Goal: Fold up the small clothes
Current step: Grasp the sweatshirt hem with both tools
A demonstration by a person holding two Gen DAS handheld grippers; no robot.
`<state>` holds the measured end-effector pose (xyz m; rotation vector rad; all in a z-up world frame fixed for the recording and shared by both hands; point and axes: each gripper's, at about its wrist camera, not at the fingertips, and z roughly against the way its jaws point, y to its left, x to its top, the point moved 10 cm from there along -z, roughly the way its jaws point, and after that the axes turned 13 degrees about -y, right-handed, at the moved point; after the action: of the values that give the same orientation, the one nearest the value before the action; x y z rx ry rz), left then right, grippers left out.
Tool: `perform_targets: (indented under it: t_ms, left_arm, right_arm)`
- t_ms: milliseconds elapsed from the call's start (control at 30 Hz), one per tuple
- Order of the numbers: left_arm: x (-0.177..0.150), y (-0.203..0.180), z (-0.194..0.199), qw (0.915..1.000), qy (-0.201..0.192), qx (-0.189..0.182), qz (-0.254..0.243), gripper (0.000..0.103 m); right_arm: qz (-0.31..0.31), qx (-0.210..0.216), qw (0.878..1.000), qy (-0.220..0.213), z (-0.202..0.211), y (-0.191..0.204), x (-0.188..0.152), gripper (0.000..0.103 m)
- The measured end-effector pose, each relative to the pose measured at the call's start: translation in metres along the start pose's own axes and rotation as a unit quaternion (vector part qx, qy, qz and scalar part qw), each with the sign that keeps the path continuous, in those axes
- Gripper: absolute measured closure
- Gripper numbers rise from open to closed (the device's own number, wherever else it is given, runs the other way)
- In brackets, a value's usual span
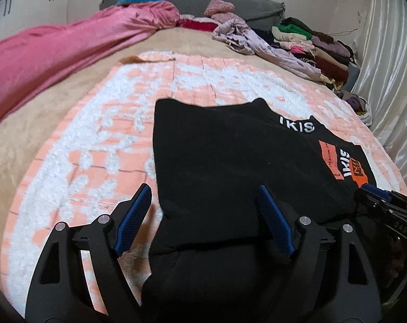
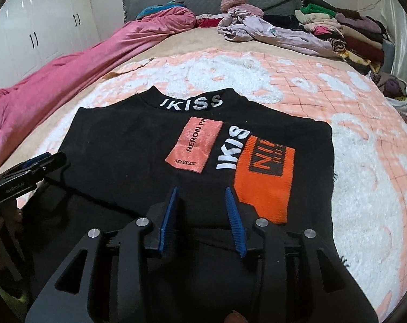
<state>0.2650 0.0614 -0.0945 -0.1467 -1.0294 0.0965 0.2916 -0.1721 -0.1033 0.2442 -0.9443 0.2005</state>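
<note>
Knitted black sweater point(image 2: 128, 150) with orange patches lies on fluffy peach-white blanket point(image 2: 364, 188); left gripper point(image 1: 203, 210) wide, right gripper point(image 2: 202, 210) narrower, seemingly gripping nothing.

The sweater point(image 2: 138, 161) lies on the blanket point(image 2: 364, 161), clothes pile point(image 2: 338, 32) behind.

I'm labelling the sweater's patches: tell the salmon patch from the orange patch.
The salmon patch is pale, reads HERON in thin black letters and sits nearer the collar. The orange patch is vivid, carries blocky black lettering and reaches nearer the hem. Both are rectangular, on the black sweater, flanking white IKISS lettering.
</note>
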Motion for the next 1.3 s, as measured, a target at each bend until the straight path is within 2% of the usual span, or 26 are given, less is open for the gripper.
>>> perform_targets:
  t_ms: [33, 267, 533, 633, 1300]
  left_arm:
    - [0.001, 0.0, 0.002, 1.0, -0.004, 0.002, -0.002, 0.029]
    - [0.007, 0.004, 0.014, 0.9997, -0.021, 0.008, -0.008, 0.029]
    - [0.011, 0.011, 0.026, 0.9991, -0.038, 0.02, -0.006, 0.016]
    - [0.014, 0.014, 0.03, 0.999, -0.042, 0.019, 0.001, 0.01]
    - [0.003, 0.03, 0.058, 0.9981, -0.046, 0.039, 0.012, 0.01]
  right_arm:
    - [0.0, -0.006, 1.0, -0.001, 0.002, -0.002, 0.0, 0.058]
    - [-0.022, -0.011, 1.0, 0.005, 0.006, -0.011, -0.005, 0.056]
    - [-0.024, -0.016, 1.0, -0.005, 0.014, -0.011, -0.001, 0.05]
    - [-0.024, -0.016, 1.0, -0.009, 0.016, -0.009, 0.001, 0.041]
    - [-0.021, -0.024, 0.998, -0.046, 0.047, -0.001, 0.014, 0.016]
